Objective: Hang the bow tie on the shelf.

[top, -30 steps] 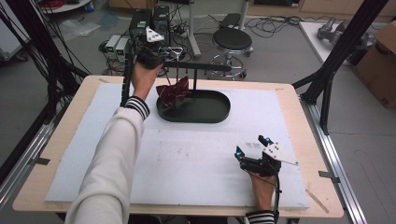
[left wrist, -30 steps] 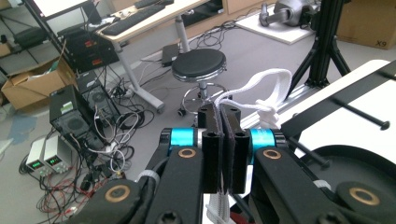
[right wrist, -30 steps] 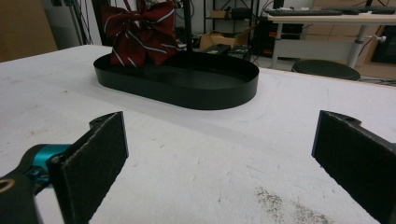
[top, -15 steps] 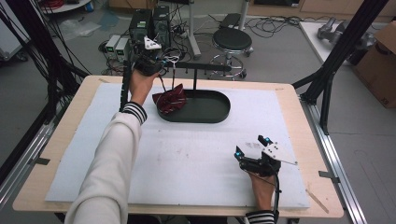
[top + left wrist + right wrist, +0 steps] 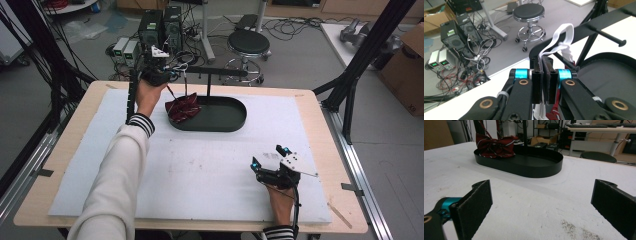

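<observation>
A bow tie lies in the tray's left end on the table.

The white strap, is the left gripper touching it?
Touching. In the left gripper view, the left gripper has its jaws shut on the white strap.

One bow tie; one black tray; one stool; two tongs.

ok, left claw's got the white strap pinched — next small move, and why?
Probably carry the white strap up over the end of the stand's black crossbar. The left claw is shut on the strap just short of the bar, and the red bow tie rests on the black tray.
</observation>
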Demonstrator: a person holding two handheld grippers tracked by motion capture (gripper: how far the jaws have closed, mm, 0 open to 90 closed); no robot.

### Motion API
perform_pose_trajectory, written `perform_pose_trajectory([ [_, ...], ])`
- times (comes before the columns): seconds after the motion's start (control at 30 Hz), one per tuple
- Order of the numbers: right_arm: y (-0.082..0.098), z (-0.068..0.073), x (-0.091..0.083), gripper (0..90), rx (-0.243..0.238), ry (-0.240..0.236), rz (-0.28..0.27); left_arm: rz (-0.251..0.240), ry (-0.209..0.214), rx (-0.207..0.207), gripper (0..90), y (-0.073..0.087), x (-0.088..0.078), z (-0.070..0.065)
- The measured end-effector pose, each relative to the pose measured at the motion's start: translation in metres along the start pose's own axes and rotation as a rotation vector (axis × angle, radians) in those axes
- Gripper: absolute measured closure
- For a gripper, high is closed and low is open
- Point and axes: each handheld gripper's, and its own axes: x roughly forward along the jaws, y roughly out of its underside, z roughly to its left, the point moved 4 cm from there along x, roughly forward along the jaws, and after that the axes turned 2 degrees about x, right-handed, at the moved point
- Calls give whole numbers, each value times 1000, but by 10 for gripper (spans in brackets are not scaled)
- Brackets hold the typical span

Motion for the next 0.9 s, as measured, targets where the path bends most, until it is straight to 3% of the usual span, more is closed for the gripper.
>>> perform_pose_trajectory([
  [0.3,0,1,-1,25,-8,1,-7,14,14,-3,813,7,-3,1],
  [0.37,0,-1,0,25,3,-2,-8,16,6,-3,729,9,-3,2],
  [0.47,0,0,-1,25,10,0,-7,15,-5,-6,696,12,-4,4],
  [0.57,0,1,-1,25,-7,-1,-6,-3,-21,-11,552,13,-7,6],
  [0.6,0,1,0,25,-5,0,-4,-13,-35,-10,441,13,-10,7],
  [0.67,0,1,0,25,-3,-2,-3,-44,-35,-16,394,16,-13,9],
  [0.73,0,-1,0,25,0,-1,-8,-108,10,-37,239,20,-18,9],
  [0.77,0,-1,0,25,0,-1,-8,-145,29,-47,239,22,-21,8],
  [0.83,0,0,0,25,6,-2,-1,-194,53,-50,125,27,-27,8],
  [0.9,0,0,0,25,13,-5,6,-258,90,-57,104,38,-37,8],
])
